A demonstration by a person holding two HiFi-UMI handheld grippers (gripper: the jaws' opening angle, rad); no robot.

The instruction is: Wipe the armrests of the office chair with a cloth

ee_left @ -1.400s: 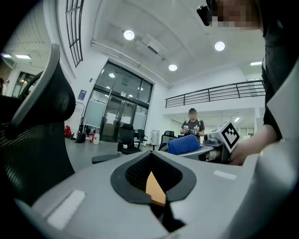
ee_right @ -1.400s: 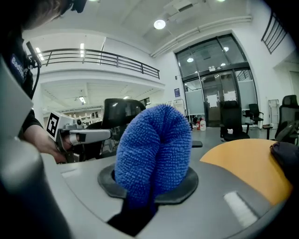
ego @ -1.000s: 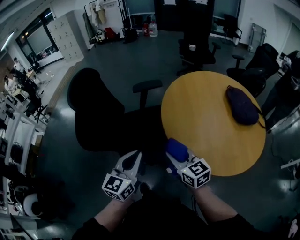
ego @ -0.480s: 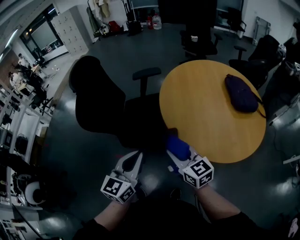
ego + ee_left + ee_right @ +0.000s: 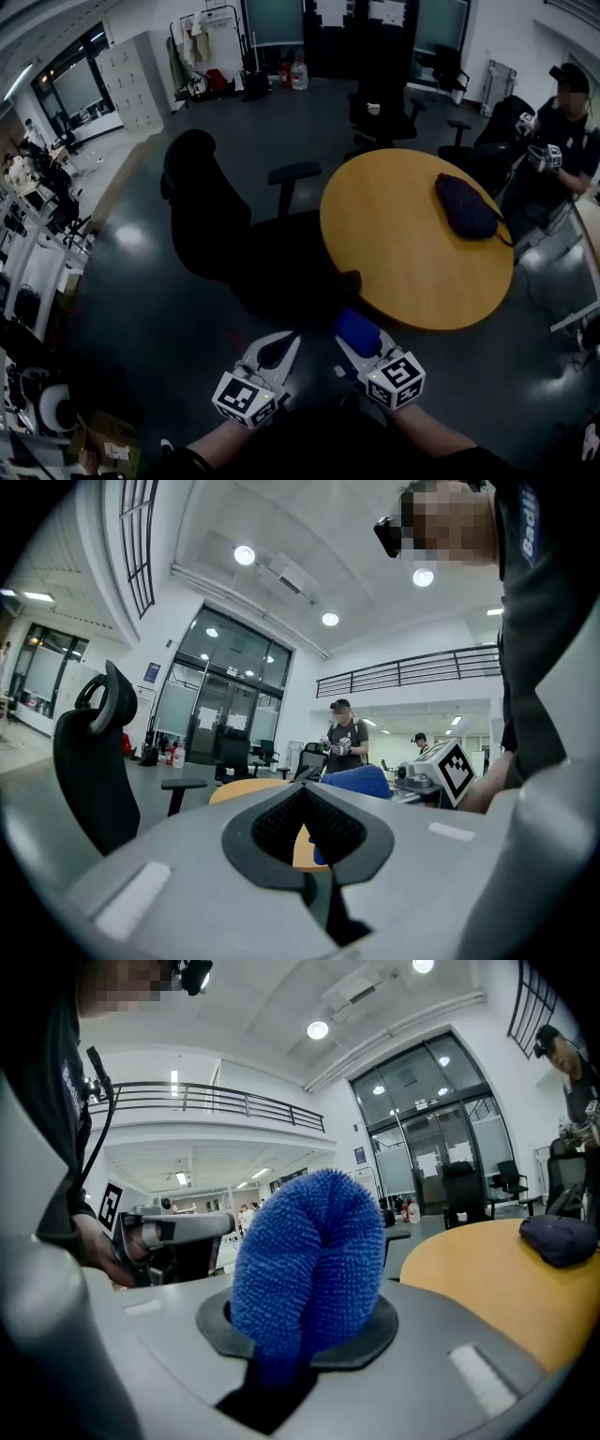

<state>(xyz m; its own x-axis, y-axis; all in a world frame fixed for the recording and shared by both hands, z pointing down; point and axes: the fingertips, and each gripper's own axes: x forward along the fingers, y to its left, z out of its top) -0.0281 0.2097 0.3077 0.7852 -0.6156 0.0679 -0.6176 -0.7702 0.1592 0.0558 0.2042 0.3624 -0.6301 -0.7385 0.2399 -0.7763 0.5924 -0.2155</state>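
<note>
- Holds both tongs low in front of the body, side by side, above the dark floor (image 5: 141, 309).
- Pinches a folded blue cloth (image 5: 355, 330) in the right tongs (image 5: 360, 349); in the right gripper view, bulges up out of the jaws as a thick, fuzzy fold.
- Presses the left tongs (image 5: 284, 349) together at the tips, with nothing between them; leaves only a small diamond-shaped opening lower down between the pads, seen in the left gripper view.
- Carries the cloth just short of the near-left edge of the round yellow tabletop (image 5: 403, 262), apart from the chair and touching neither armrest.
- Faces a black office chair (image 5: 211, 220) on the floor at the tabletop's left edge, backrest turned away to the left, seat toward the tabletop.
- Shows the far armrest (image 5: 293, 172) raised on its post at the chair's far side, near the tabletop's far-left edge.
- Shows what looks like the near armrest (image 5: 349, 279) as a dark hump right by the tabletop's near-left edge, just beyond the cloth; too dark to make out well.
- Finds a dark purple bag (image 5: 466, 211) lying on the tabletop toward its far-right edge.
- Takes in a person (image 5: 561, 131) in a dark cap beyond the tabletop's right edge, and other black chairs (image 5: 384, 108) farther back on the floor.
</note>
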